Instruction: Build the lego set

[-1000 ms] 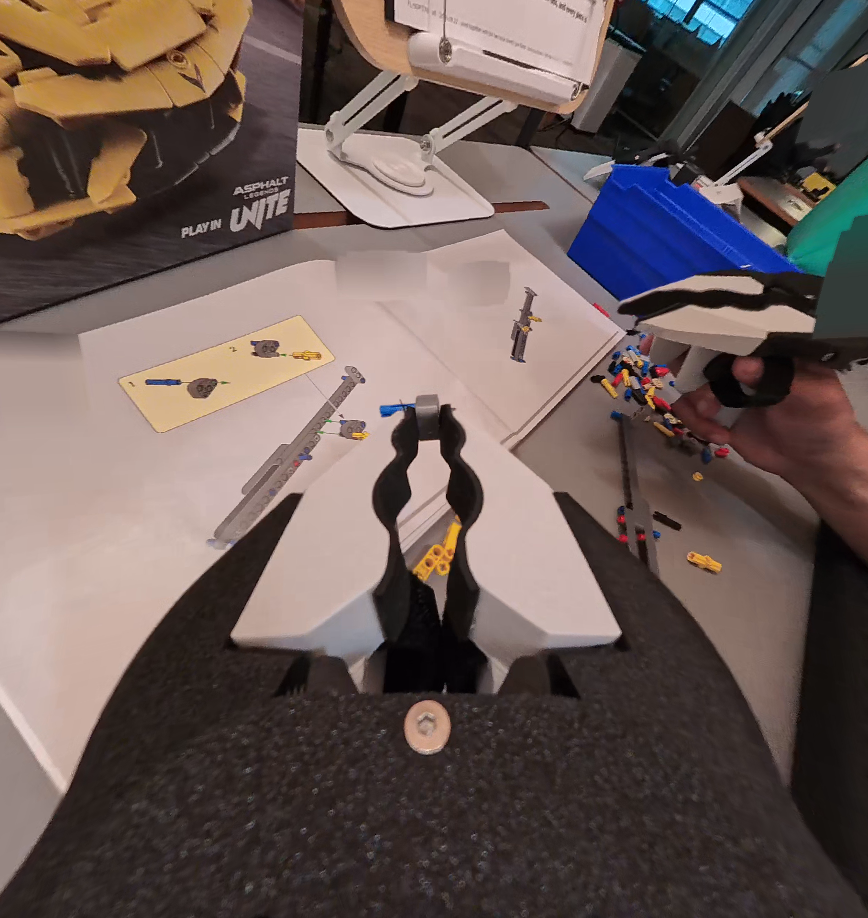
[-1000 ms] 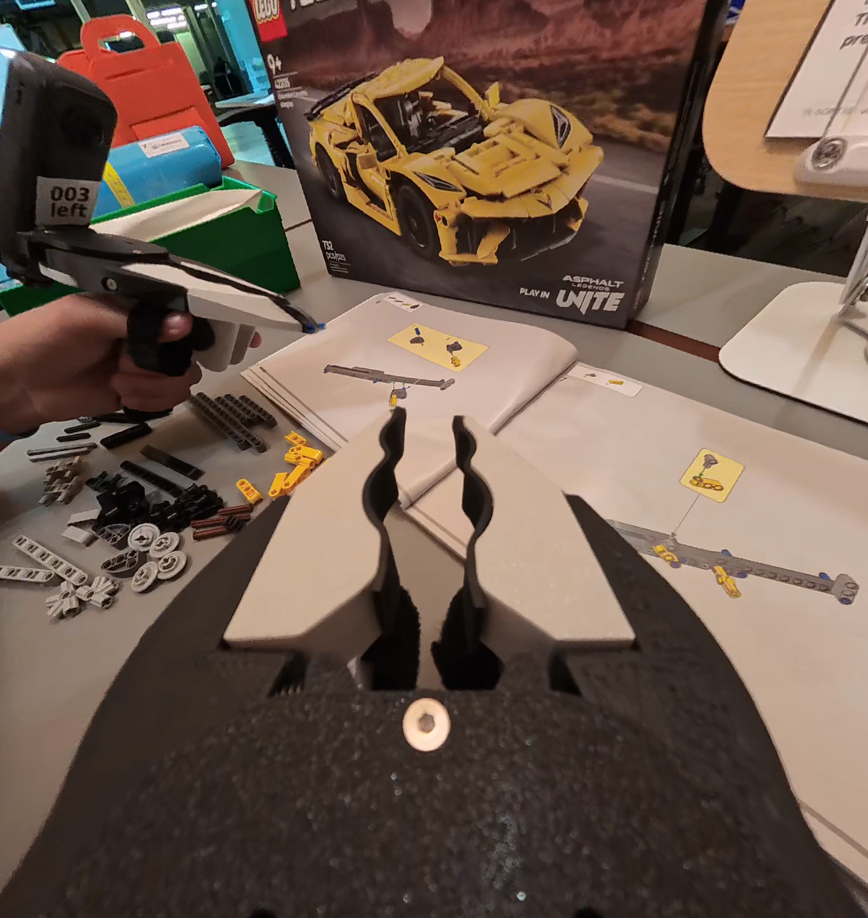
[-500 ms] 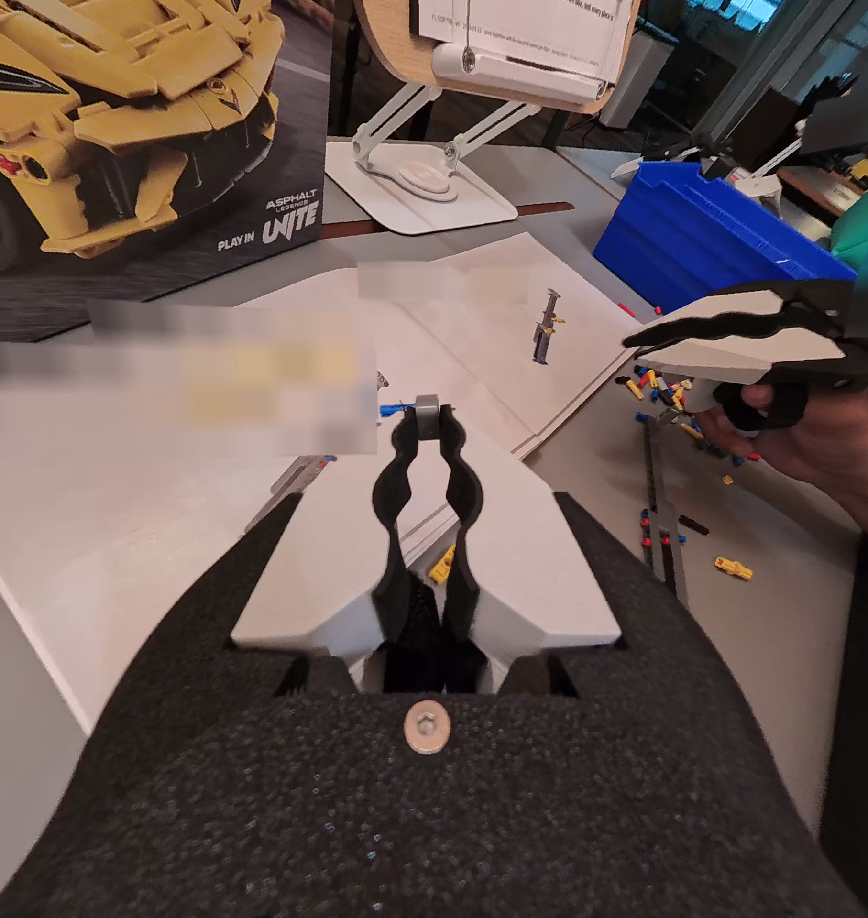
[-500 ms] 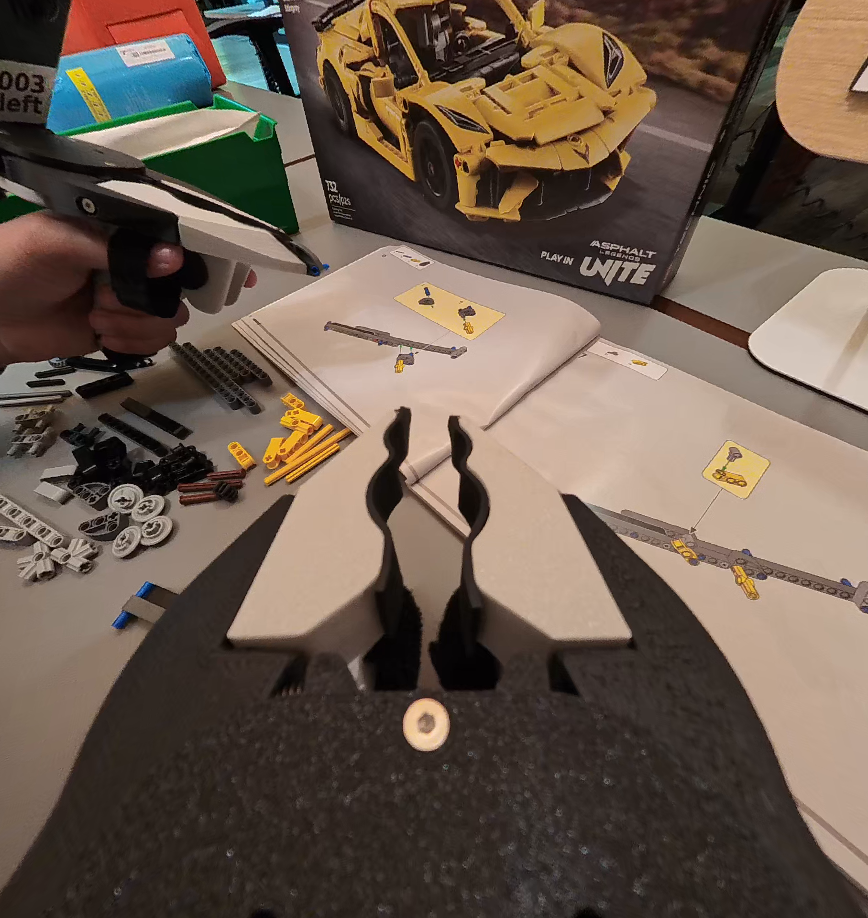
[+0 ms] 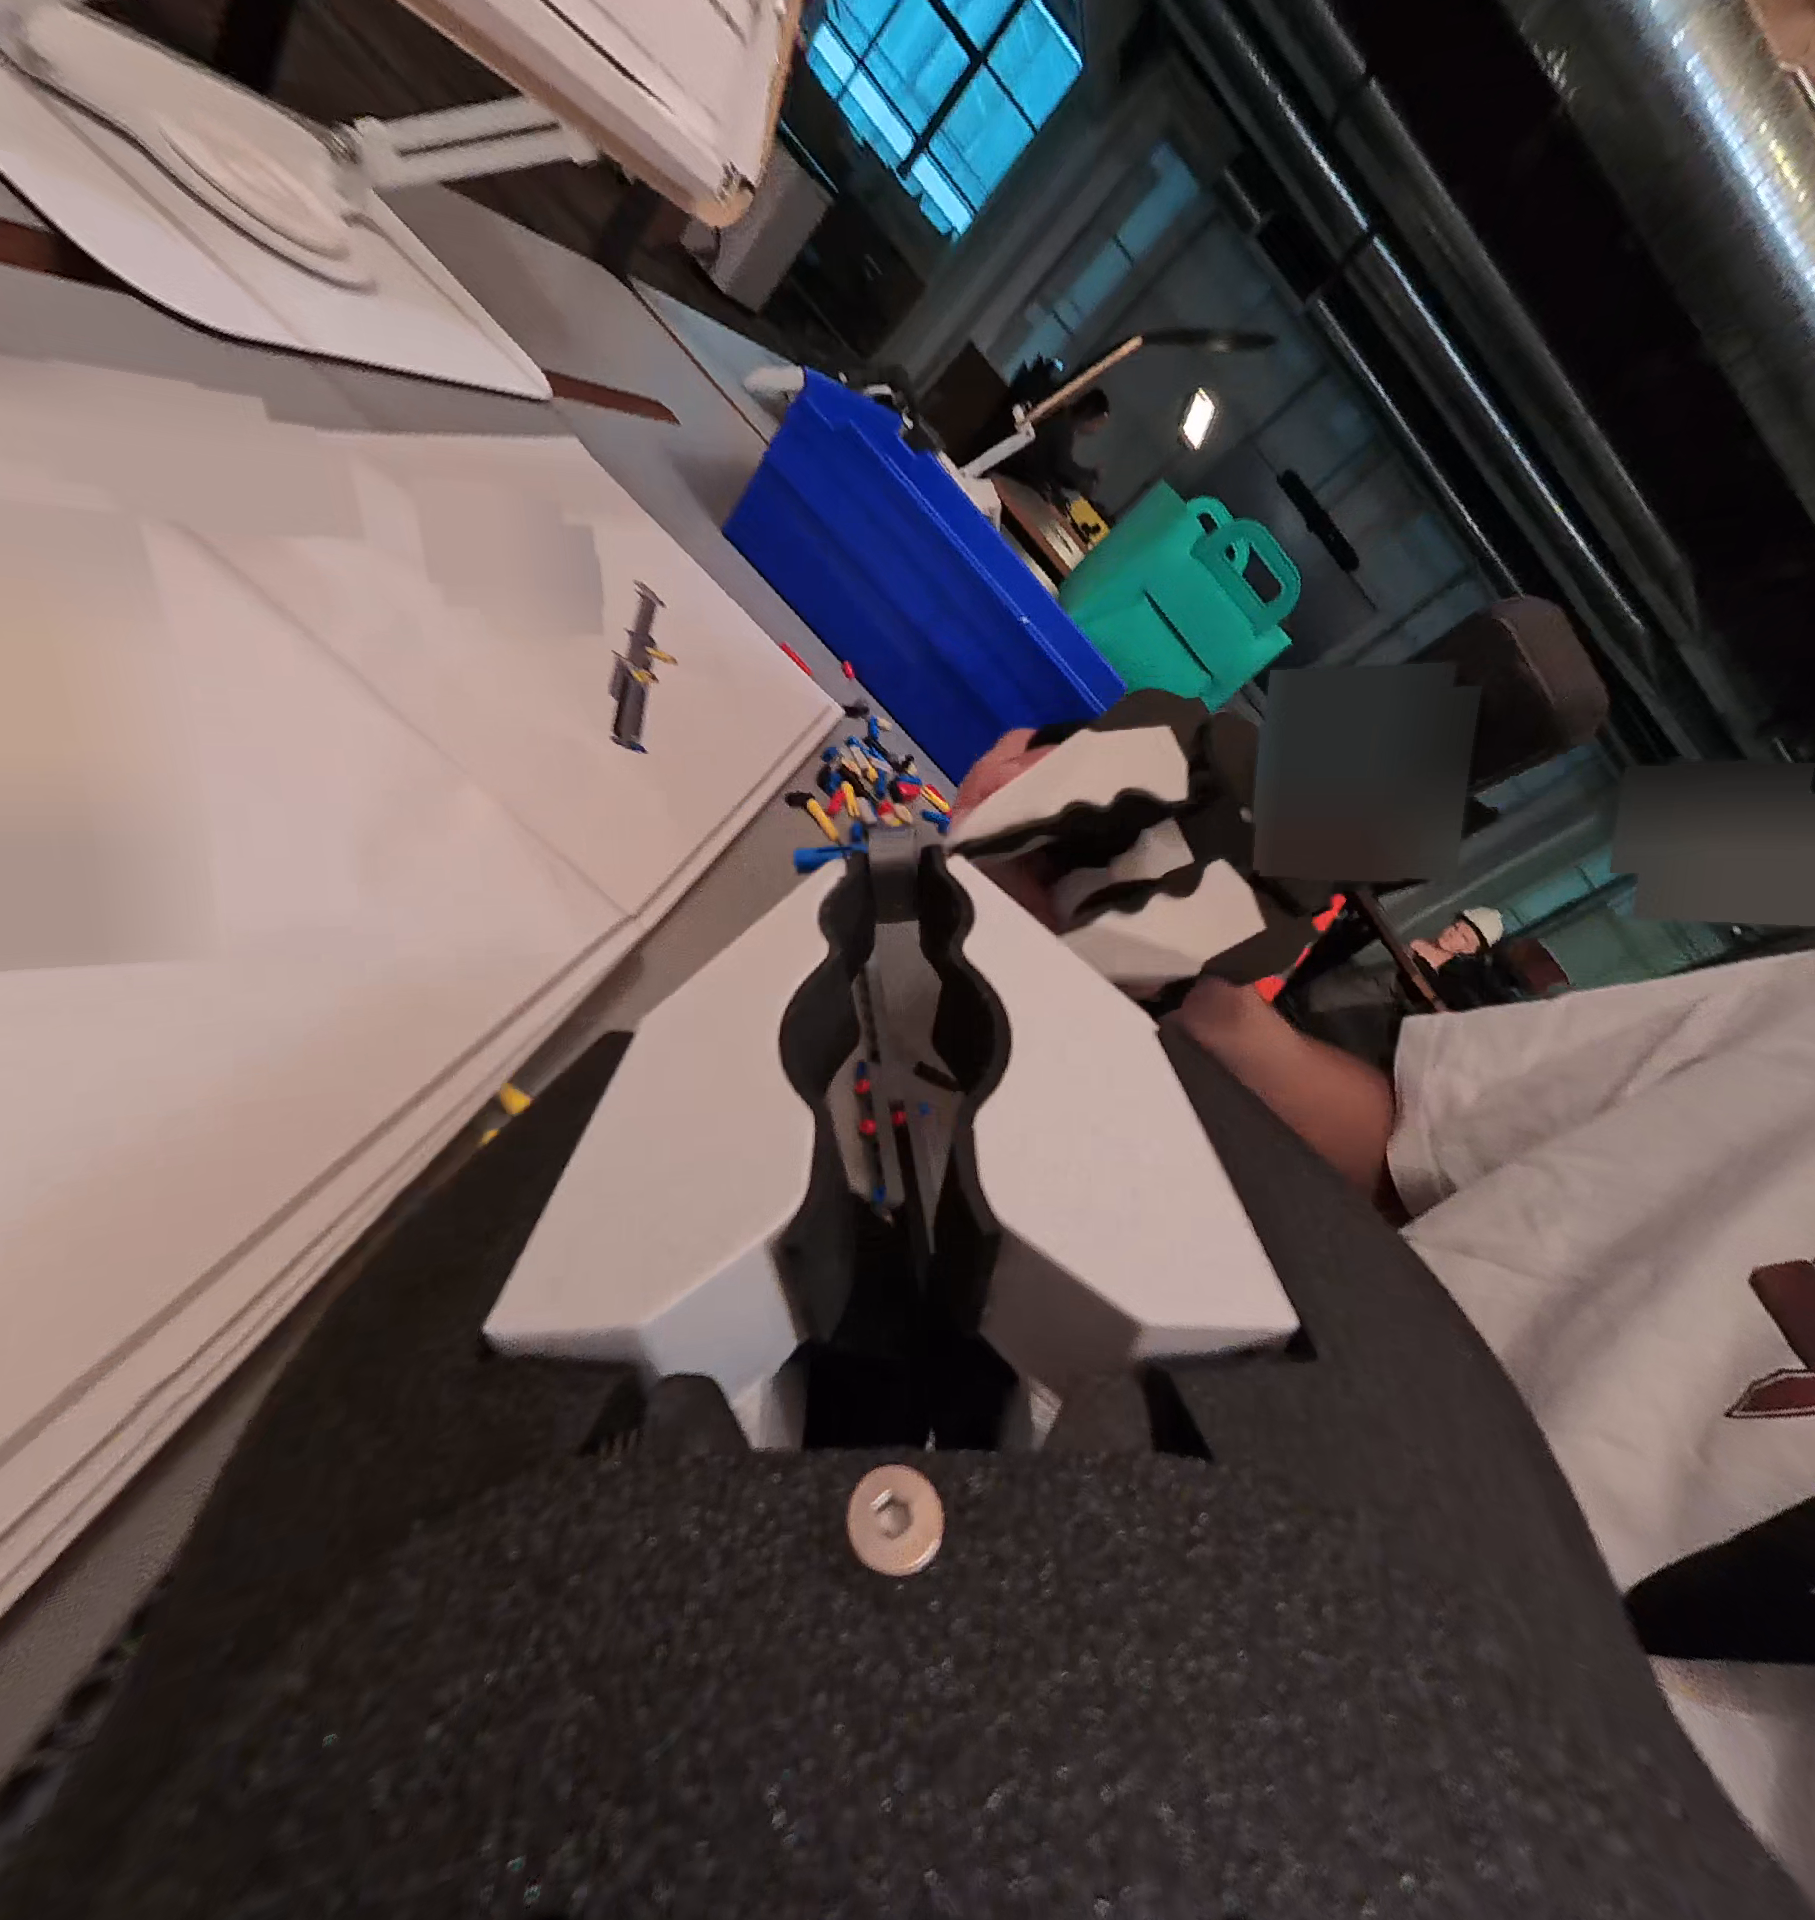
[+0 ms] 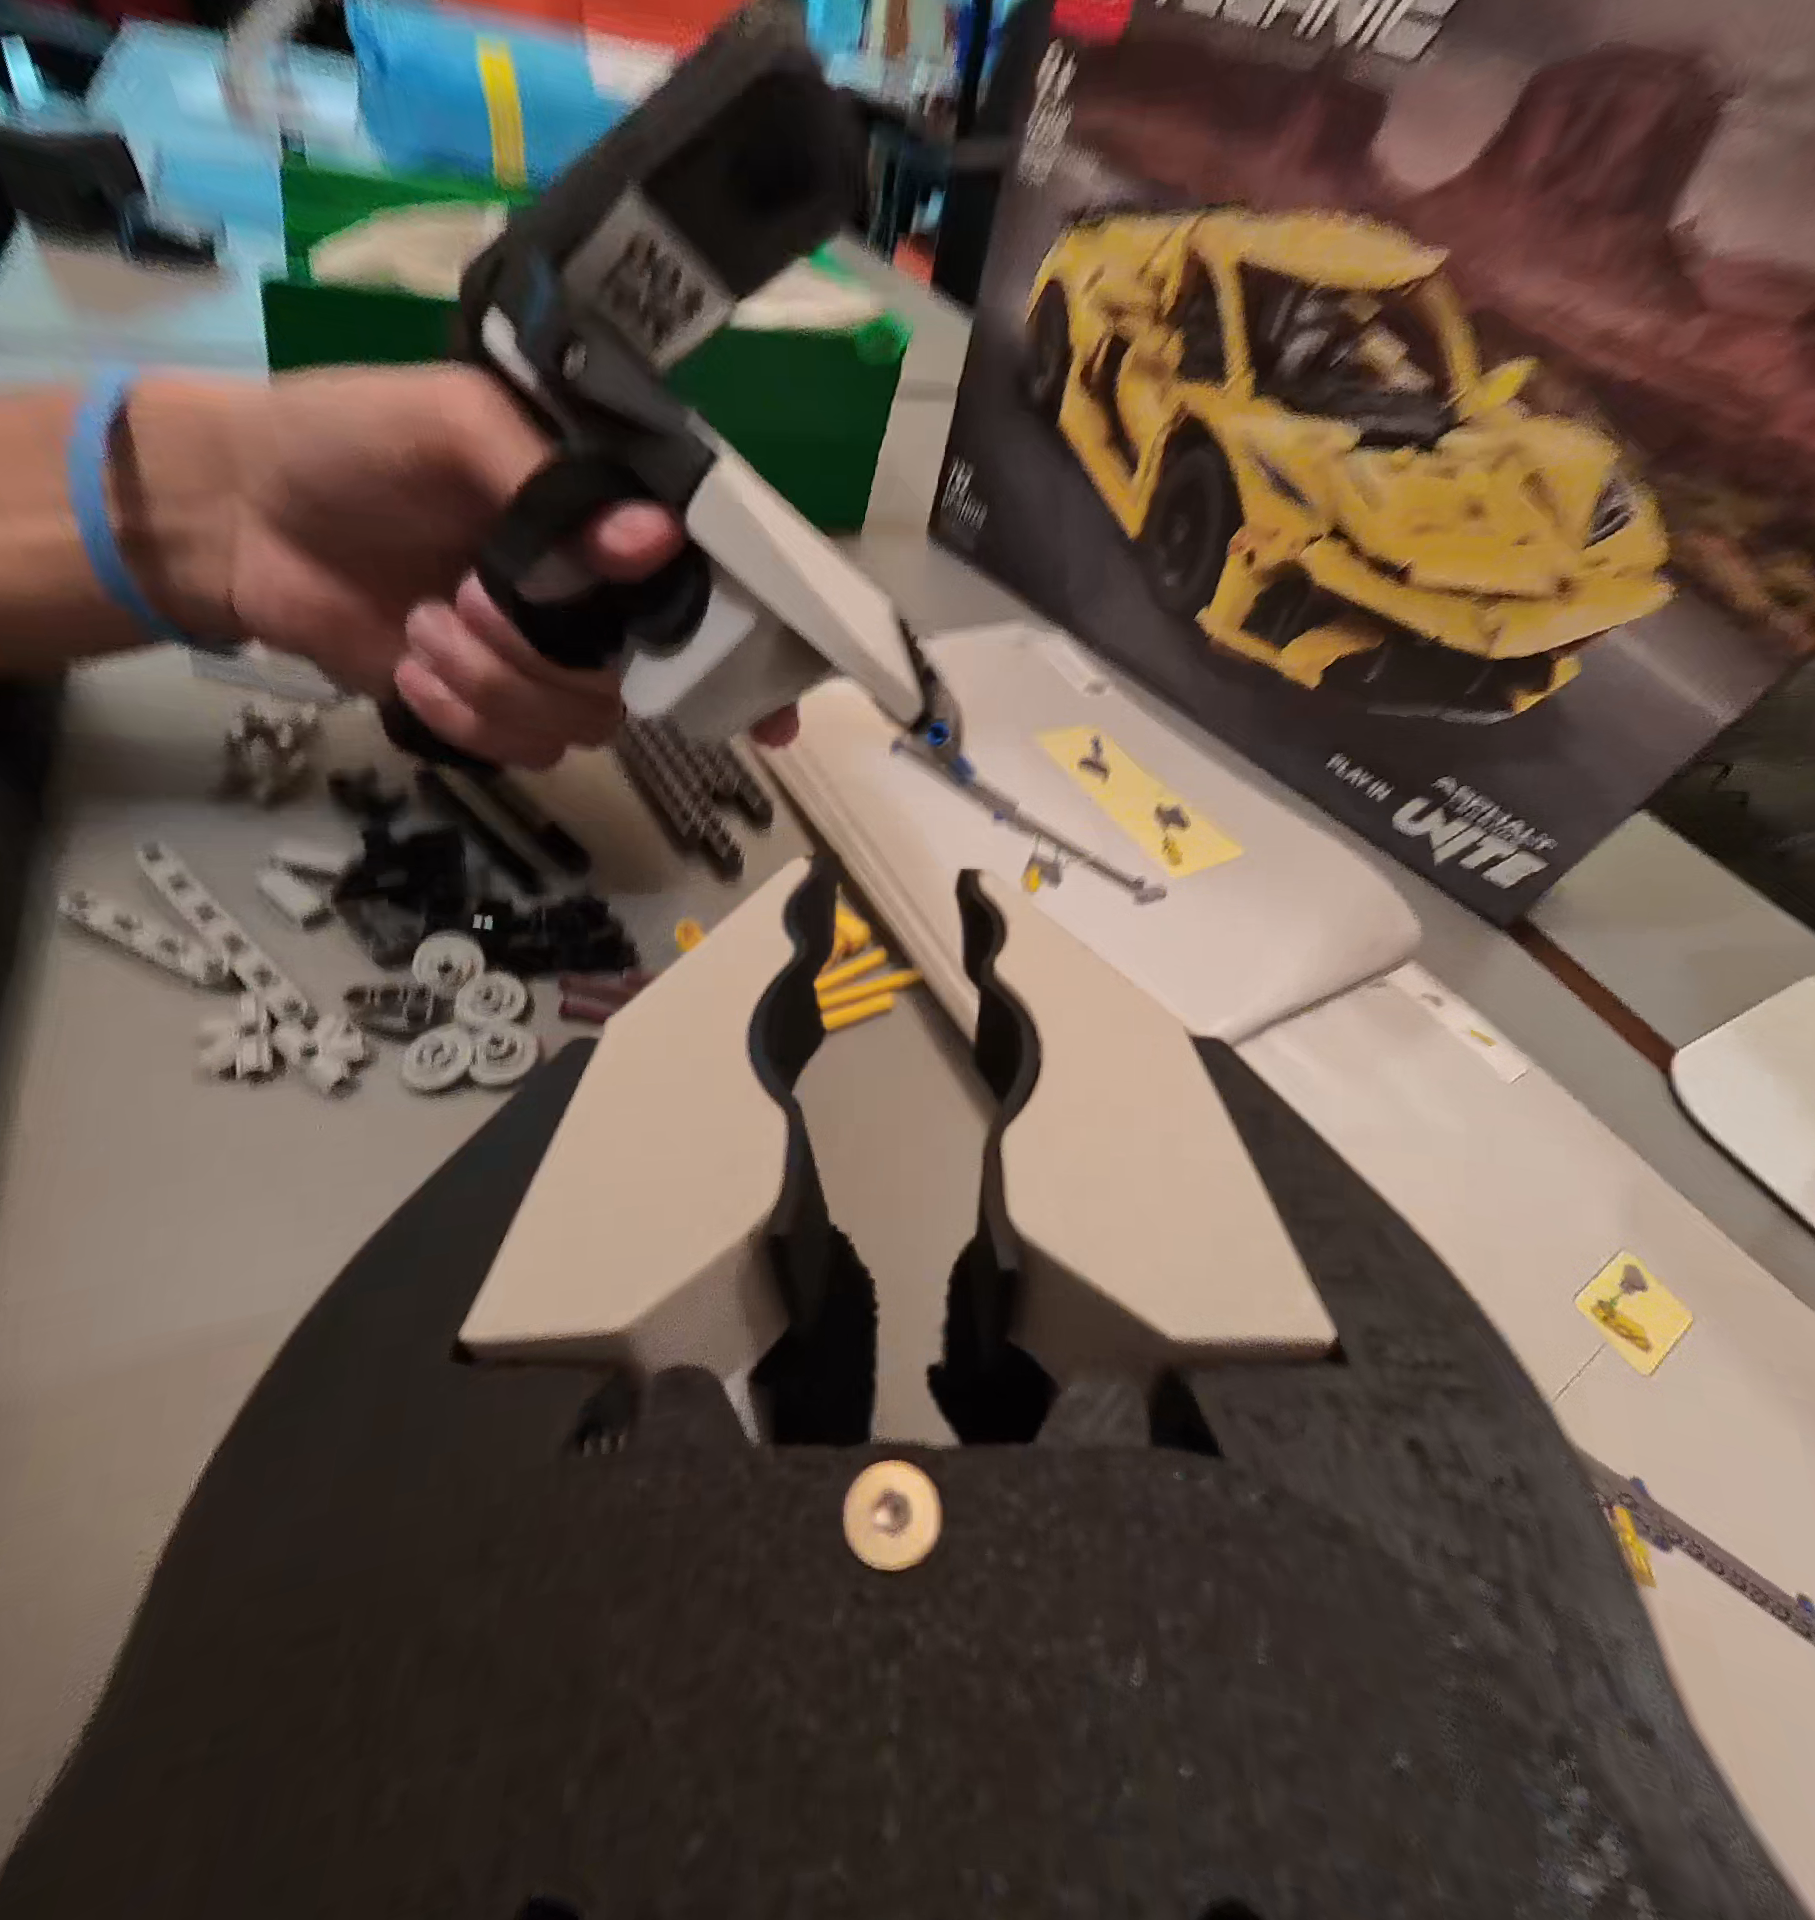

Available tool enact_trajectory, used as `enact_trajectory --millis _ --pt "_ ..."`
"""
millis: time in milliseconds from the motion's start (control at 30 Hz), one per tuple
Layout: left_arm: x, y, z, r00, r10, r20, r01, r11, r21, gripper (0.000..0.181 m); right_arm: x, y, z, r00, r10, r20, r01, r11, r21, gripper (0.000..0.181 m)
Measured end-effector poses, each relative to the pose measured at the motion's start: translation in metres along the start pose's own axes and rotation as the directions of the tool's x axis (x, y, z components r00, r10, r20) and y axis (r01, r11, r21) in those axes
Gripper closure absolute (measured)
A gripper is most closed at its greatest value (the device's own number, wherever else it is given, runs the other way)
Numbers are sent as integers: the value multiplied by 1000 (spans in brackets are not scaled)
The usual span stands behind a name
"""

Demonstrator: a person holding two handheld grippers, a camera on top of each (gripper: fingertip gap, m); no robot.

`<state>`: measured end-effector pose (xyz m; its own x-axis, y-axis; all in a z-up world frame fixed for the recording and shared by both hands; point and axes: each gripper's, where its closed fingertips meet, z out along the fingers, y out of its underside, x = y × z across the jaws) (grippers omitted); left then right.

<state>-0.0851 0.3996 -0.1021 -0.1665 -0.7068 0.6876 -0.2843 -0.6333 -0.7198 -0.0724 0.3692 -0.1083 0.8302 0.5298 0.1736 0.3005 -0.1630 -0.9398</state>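
Above a grey table point(image 6: 103, 1247) strewn with building pieces, the left gripper point(image 5: 895, 854) pinches a small grey piece with a blue pin point(image 5: 887, 850) between its closed tips, tilted steeply, with the right gripper point(image 5: 996, 831) just beside it. The right gripper's own fingers point(image 6: 996, 935) stand spread, holding nothing, over the edge of an open instruction booklet point(image 6: 1246, 935). The left wrist view alone shows a pile of small coloured pins point(image 5: 867, 784), a blue bin point(image 5: 882, 582), a green bin point(image 5: 1173, 613) and a white shirt point(image 5: 1609, 1195). The right wrist view alone shows the box with a yellow car point(image 6: 1350, 468), grey and black parts point(image 6: 415, 935), yellow pins point(image 6: 861, 982) and the hand point(image 6: 383, 540) gripping the left tool.
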Motion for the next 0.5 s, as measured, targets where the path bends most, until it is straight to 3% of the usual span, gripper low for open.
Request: enact_trajectory --millis 100,267,367,500 --pt "15 15 9 998 -3 -59 -2 997 -80 175 -11 14 8 994 -109 13 110 989 -95 147" --pt "41 33 18 981 -60 -184 30 986 -163 175 -21 3 6 978 -208 7 208 978 -24 148" --pt "54 38 21 960 -108 -259 59 980 -188 175 -26 -15 -2 978 -209 10 207 974 90 161" --pt "62 36 22 947 -127 -296 76 981 -179 175 -27 -16 -6 974 -227 21 224 970 93 165"
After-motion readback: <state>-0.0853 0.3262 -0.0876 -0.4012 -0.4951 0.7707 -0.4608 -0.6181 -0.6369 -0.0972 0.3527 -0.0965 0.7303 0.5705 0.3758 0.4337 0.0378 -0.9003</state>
